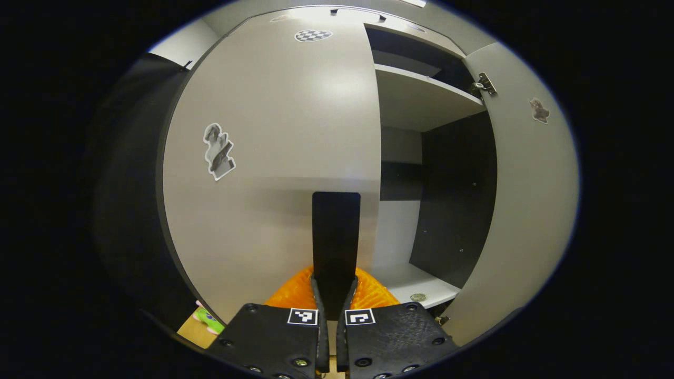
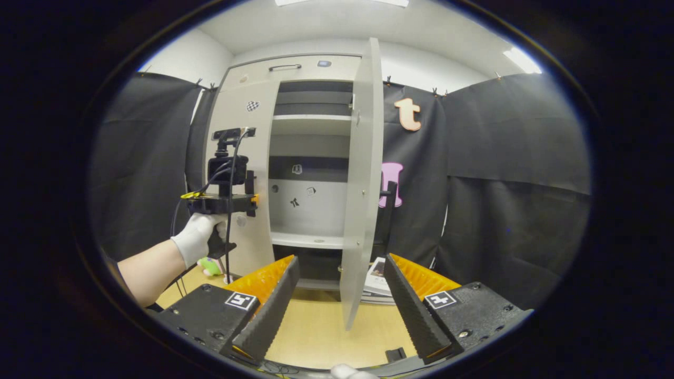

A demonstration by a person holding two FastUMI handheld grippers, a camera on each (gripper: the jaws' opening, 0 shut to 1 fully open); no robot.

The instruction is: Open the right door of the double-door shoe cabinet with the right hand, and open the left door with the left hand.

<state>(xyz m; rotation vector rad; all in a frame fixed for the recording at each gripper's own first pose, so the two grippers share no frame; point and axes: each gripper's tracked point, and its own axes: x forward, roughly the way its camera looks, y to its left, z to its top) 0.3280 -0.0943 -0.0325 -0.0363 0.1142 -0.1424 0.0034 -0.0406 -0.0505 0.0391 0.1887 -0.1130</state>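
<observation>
Left gripper view looks straight at the shoe cabinet's left door, which lies closed and flat in front of the camera, a cut-out sticker on its face and a small checkered sticker near its top. The left gripper has its two fingers drawn in tight on the dark vertical handle at the door's inner edge — both press its lower end. Beside it the right door stands swung wide, baring a pale shelf and the dark interior below.

In the right gripper view the right gripper hangs well back from the cabinet with its fingers spread wide and nothing between them. The open right door shows edge-on just beyond the gap, above the wooden desk. Off to the left, a gloved hand holds the left gripper up against the closed left door.
</observation>
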